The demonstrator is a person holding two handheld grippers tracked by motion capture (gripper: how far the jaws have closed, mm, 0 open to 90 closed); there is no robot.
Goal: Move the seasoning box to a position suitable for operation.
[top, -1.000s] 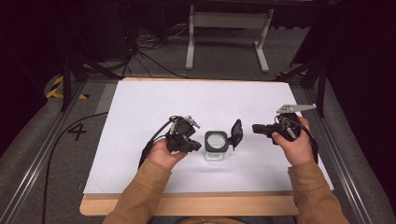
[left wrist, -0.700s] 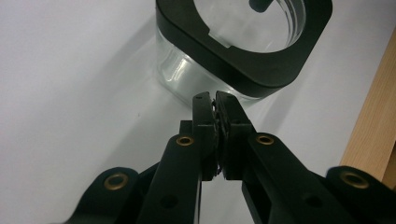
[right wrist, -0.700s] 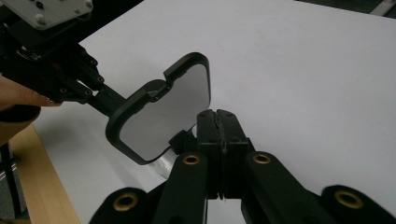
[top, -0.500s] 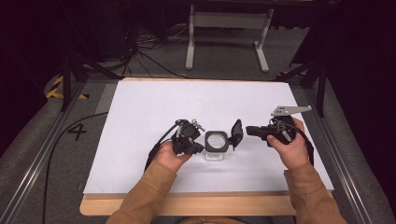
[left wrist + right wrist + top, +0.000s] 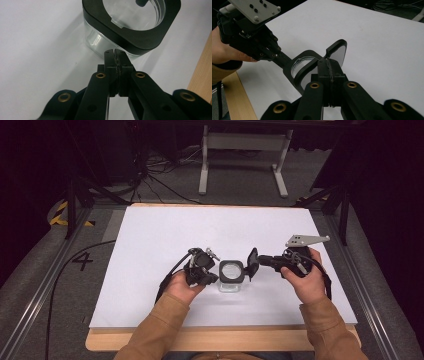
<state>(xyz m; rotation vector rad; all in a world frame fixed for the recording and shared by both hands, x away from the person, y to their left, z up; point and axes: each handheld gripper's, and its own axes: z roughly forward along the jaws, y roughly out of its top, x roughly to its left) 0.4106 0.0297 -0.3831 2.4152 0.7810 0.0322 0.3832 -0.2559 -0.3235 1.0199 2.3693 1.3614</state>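
A clear square jar (image 5: 232,279) with a black collar stands on the white sheet (image 5: 165,235) between the 2 grippers, near the table's front edge; its round mouth is open and nothing can be made out inside. The right gripper (image 5: 331,65), jaws clenched, pinches the edge of the jar's black lid (image 5: 338,53), held upright just beside the jar. Compared with a second ago, the lid sits slightly farther from the jar. The left gripper (image 5: 115,53) has just closed its jaws with nothing between them, tips against the jar's wall. Cables (image 5: 150,175) and a metal stand (image 5: 245,142) lie beyond the table.
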